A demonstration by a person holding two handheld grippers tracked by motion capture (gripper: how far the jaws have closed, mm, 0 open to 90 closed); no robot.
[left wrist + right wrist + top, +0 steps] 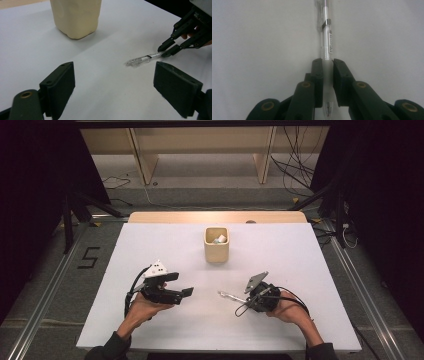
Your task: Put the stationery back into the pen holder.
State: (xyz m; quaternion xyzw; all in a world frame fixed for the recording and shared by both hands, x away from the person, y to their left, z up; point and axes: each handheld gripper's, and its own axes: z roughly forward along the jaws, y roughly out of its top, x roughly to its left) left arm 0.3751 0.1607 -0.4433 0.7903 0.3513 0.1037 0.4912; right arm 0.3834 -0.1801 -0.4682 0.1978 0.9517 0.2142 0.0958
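- Left gripper point(186, 285): jaws spread wide with nothing between them, hovering low above the white table point(150, 250); likely parked as a spare, clear of the work.
- Centre: cream cup point(216, 245) standing upright toward the far side, a small white and teal thing inside; probably the place meant for the pen.
- Right gripper point(246, 299): jaws narrowed on a clear pen point(227, 295) lying flat on the table, pinched near its writing end.
- Right gripper view: pads point(317, 75) pressing both sides of the barrel, tip between the jaws, clip farther out.
- Left gripper view: pen point(143, 59) apart from the cup, right gripper point(166, 50) at one end.
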